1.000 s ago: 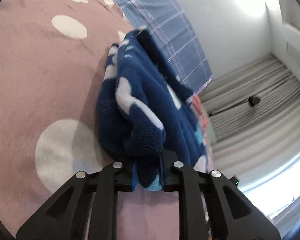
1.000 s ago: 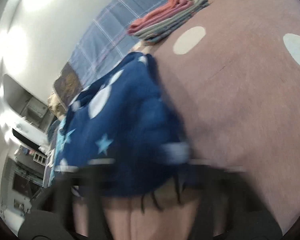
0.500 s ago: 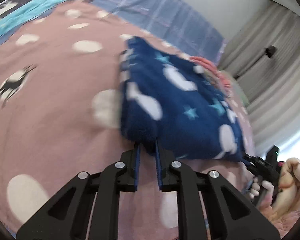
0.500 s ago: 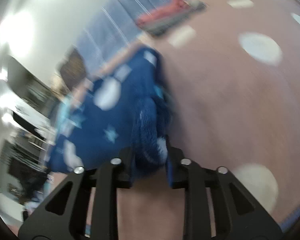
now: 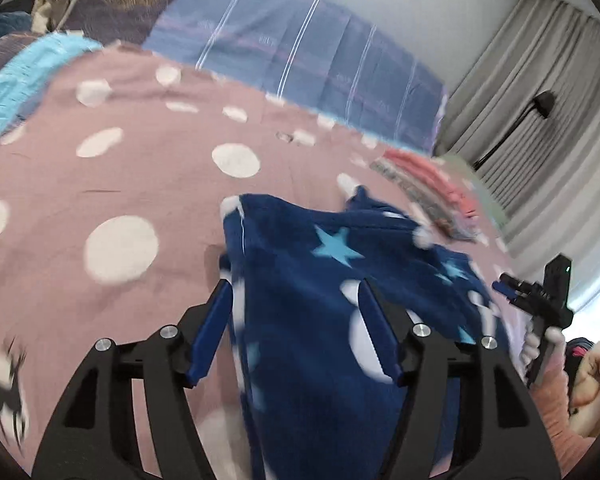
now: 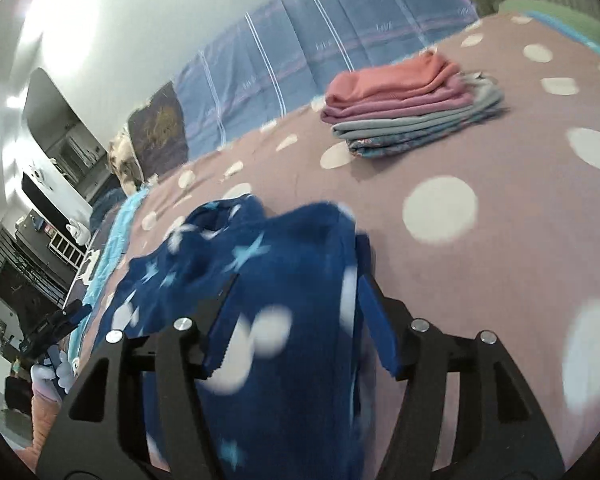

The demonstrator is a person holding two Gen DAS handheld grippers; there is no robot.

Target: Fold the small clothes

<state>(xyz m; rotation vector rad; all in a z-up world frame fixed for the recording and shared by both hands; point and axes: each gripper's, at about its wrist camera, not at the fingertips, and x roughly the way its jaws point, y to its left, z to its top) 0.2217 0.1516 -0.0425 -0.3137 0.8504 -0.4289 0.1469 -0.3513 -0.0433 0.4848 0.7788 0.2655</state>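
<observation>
Navy fleece garment [image 5: 324,320], printed with pale stars and white blobs, lies rumpled on a pink spotted bedspread [image 5: 112,168], no readable writing on it. A blue plaid sheet [image 5: 300,56] hangs at 12 o'clock; grey curtains [image 5: 540,92] stand at 2 o'clock. A stack of folded clothes [image 6: 412,108] sits at 1 o'clock, well apart from the fleece. Both tongs, clamped on the cloth half a second ago, now stand apart: left gripper [image 5: 296,292] and right gripper [image 6: 296,280] each straddle the fleece, which runs loose between spread fingers.
</observation>
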